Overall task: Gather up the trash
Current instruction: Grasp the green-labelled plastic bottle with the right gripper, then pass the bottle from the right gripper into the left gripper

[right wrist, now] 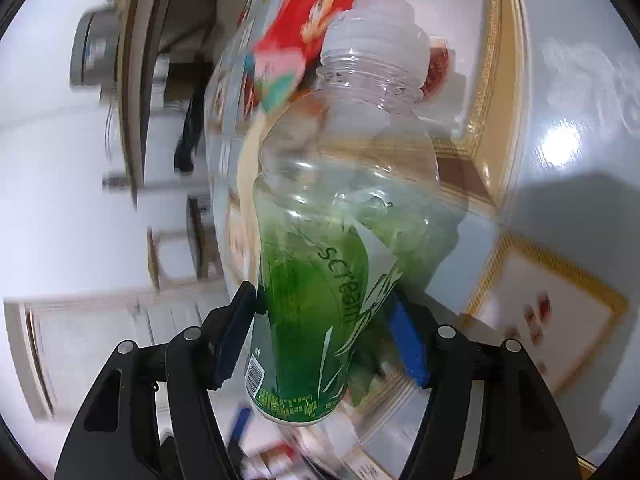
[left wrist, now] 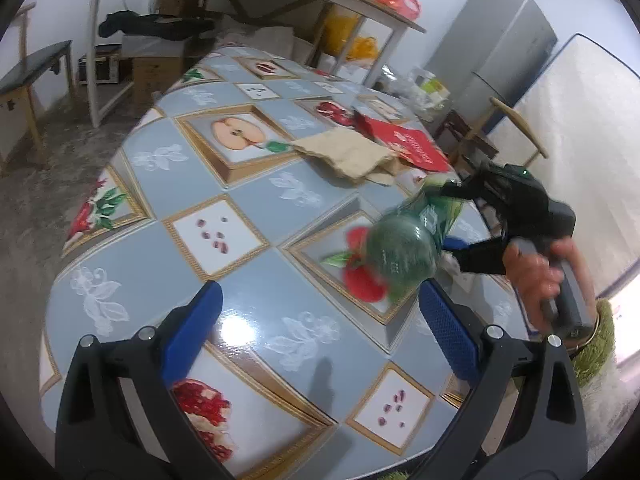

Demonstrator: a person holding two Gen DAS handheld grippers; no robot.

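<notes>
A clear plastic bottle (right wrist: 340,200) with a green label and no cap is clamped between the blue pads of my right gripper (right wrist: 322,300), neck pointing away from the camera. In the left wrist view the same bottle (left wrist: 400,252) hangs over the right side of the fruit-patterned tablecloth (left wrist: 248,196), base towards the camera, held by the right gripper (left wrist: 448,216) in a person's hand (left wrist: 536,276). My left gripper (left wrist: 320,296) is open and holds nothing, low over the table just in front of the bottle. A crumpled brown paper (left wrist: 348,152) and a red packet (left wrist: 412,148) lie further back.
A white shelf frame (left wrist: 96,80) with boxes stands beyond the table's far end. A grey fridge (left wrist: 500,48), a mattress (left wrist: 576,128) and a wooden chair (left wrist: 500,128) are at the right. A green fuzzy thing with a metal rim (left wrist: 600,336) sits below the hand.
</notes>
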